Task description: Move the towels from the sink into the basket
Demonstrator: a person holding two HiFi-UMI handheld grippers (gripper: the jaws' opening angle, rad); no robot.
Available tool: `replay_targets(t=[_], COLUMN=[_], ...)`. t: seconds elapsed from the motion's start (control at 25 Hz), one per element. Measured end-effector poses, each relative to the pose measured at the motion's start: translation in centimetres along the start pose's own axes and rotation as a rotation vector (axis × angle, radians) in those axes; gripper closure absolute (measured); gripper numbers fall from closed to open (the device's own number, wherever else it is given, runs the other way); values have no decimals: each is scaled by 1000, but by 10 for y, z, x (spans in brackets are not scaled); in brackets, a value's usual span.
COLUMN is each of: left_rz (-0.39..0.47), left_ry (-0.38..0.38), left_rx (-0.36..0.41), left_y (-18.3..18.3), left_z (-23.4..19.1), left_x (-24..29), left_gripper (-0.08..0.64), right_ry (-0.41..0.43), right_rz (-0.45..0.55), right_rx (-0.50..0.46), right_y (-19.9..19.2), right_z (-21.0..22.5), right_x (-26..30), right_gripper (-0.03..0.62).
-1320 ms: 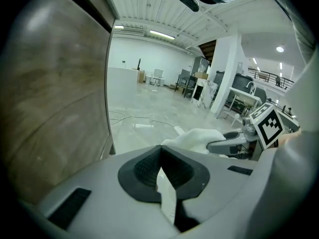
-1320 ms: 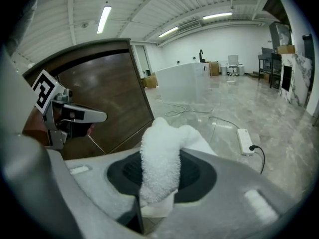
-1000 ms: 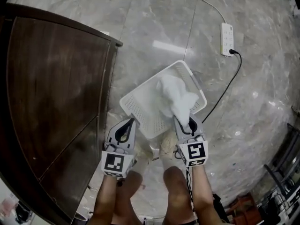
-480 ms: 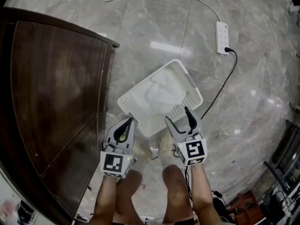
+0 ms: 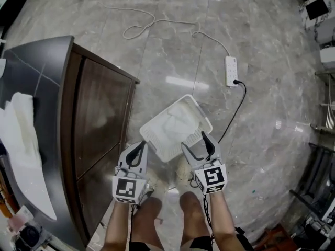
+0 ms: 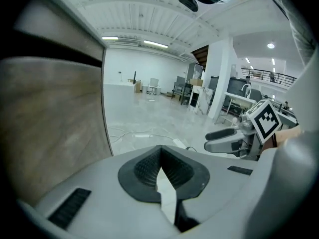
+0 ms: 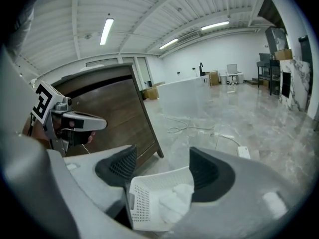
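The grey marble floor (image 5: 272,103) carries a white perforated plastic basket (image 5: 159,140), standing just right of the dark wooden cabinet (image 5: 102,124), near its front face. A crumpled white towel (image 5: 180,120) lies in the basket, toward its far side. A grey stone worktop (image 5: 42,82) sits on the cabinet, at the left of the head view. A long white towel (image 5: 23,145) lies on it along the left edge (whether in a sink cannot be made out). Beyond the basket, to the right, a white power strip (image 5: 231,71) lies on the floor. A black cable (image 5: 234,106) runs from the strip's near end toward the basket's right side. A white cord (image 5: 157,22) trails away behind the strip, past the cabinet's far corner.
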State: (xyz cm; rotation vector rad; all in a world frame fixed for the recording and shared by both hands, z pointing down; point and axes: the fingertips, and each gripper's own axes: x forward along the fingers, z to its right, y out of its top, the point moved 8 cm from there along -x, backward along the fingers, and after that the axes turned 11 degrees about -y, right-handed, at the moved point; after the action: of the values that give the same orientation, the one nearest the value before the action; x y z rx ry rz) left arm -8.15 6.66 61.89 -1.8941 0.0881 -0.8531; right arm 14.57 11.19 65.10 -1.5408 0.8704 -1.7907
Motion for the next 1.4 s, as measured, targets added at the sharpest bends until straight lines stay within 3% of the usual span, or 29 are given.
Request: replay_targets(t=[0.24,0.84,1.12,1.4], left_rz=[74,249,310,329], left_ry=[-8,47,79,107], left_rx=[67,195,235,224], left_y=[97,305,365,373], left_z=[19,81,119,156], left_x=[-53,-214,-284,-334], left_gripper=[551,551,551,551], right_ry=[-11,-24,-28,-11], right_rz=[74,291,378,415], right_rx=[-21,-96,-132,-170], right_y=[98,313,376,393], right_z=[-17,-76,-98,-121], right_x=[-59,-235,-313,-365], right_gripper=[272,384,433,477])
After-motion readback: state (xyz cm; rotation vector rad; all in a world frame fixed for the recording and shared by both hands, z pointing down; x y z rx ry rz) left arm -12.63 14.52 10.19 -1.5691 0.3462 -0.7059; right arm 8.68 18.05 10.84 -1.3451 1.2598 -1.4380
